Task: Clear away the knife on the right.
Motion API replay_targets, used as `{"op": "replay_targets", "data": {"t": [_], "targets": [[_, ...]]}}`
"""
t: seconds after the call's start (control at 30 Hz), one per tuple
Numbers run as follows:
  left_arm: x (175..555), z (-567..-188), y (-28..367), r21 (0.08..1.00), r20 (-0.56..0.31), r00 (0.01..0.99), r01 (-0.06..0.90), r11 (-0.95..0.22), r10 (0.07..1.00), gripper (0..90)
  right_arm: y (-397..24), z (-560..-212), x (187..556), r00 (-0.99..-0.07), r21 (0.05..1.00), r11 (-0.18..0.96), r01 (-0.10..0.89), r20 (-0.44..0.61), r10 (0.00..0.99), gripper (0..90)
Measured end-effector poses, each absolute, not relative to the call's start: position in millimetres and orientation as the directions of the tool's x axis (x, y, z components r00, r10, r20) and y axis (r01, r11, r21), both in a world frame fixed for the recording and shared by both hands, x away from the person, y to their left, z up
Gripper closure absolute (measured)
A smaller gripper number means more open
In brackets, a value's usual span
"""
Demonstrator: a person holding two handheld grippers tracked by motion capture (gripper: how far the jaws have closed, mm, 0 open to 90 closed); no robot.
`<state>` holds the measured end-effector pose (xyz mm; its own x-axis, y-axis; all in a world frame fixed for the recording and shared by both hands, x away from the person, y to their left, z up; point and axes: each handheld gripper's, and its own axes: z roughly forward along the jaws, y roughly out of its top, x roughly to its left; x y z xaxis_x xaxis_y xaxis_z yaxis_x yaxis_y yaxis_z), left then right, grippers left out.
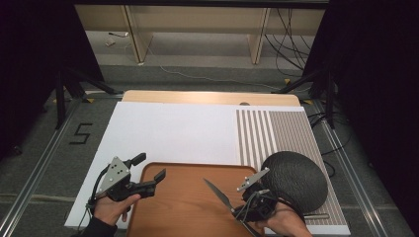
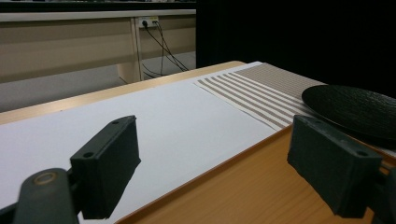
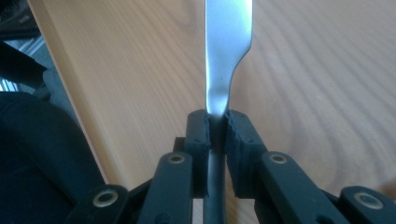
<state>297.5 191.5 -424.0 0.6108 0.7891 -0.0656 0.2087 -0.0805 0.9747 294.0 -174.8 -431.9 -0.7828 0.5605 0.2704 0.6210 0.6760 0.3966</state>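
Note:
My right gripper [image 1: 237, 211] is shut on a metal table knife [image 1: 217, 193], whose blade points up and left over the wooden tray [image 1: 183, 207]. In the right gripper view the pads [image 3: 239, 135] clamp the knife [image 3: 227, 46] where the blade meets the handle, with the tray's wood grain [image 3: 303, 70] below. My left gripper [image 1: 149, 167] stands open at the tray's left rim, nothing between its jaws. Through those wide jaws [image 2: 224, 163] I see the tray's edge [image 2: 243, 191] and a black textured plate [image 2: 350, 109].
The black plate [image 1: 296, 180] lies to the right of the tray on a striped mat [image 1: 272, 133]. A white mat [image 1: 168, 133] covers the table behind the tray. Cables and shelf legs stand beyond the far edge.

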Motion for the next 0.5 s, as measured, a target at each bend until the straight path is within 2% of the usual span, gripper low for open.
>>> {"op": "replay_targets", "data": {"t": [0.5], "targets": [[298, -424, 191, 0.974, -0.066, 0.614, 0.211, -0.082, 0.786, 16.0, -154, -454, 299, -0.797, 0.298, 0.74, 0.603, 0.271, 0.541, 80.3]]}}
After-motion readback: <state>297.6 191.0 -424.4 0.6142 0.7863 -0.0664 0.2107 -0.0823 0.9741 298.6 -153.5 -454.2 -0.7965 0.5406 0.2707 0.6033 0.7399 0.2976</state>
